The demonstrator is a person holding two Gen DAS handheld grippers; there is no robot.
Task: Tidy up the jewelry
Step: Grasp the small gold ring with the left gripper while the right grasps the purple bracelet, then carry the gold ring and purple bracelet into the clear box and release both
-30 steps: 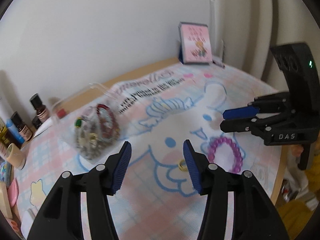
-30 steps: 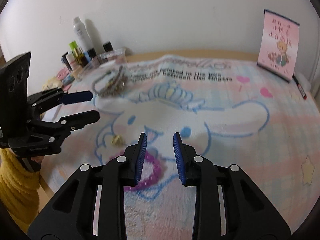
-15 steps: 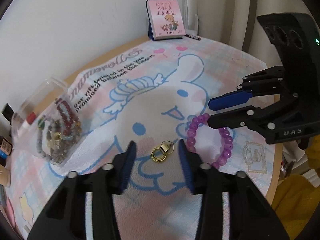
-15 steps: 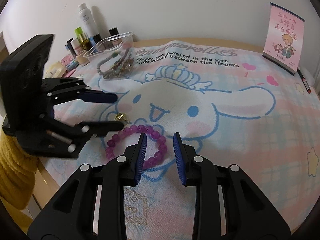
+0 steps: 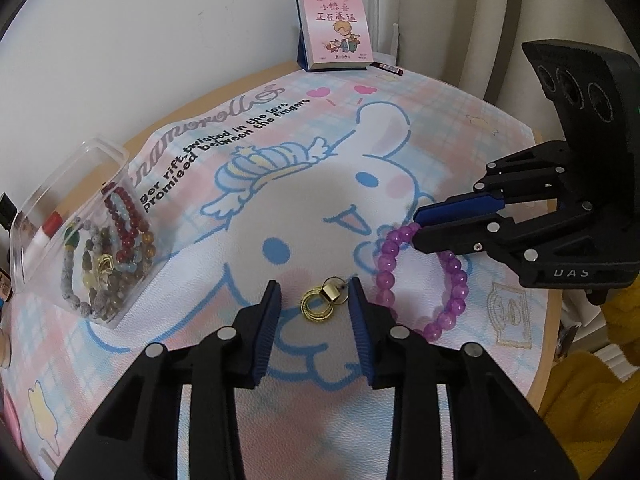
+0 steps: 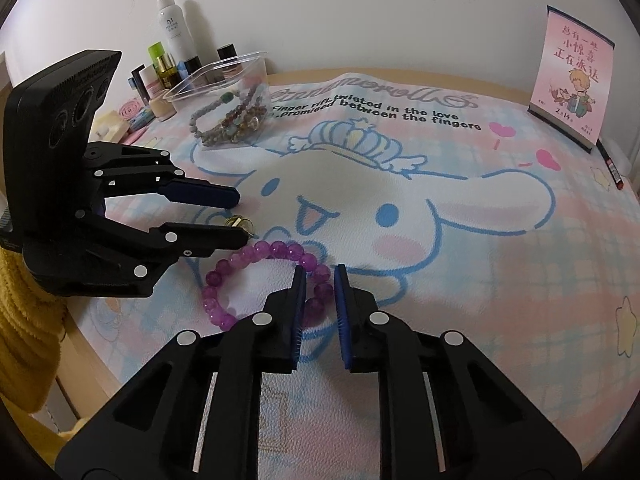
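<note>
A cartoon-print mat (image 6: 460,280) covers the table. A pink calendar card (image 6: 570,76) stands at the wall; cosmetic bottles (image 6: 172,52) cluster opposite.

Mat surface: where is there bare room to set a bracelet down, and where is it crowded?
Free: the mat right of the purple bracelet, up to the calendar card. Crowded: the near-left corner, with the gold rings, both hand-held grippers, and the clear box and bottles.

- Wooden table (image 5: 545,344) under a cartoon-dog mat (image 5: 304,184).
- On the mat: gold rings (image 5: 320,304) centre, purple bracelet (image 5: 384,276) beside them, clear box (image 5: 80,184) at the mat's edge.
</note>
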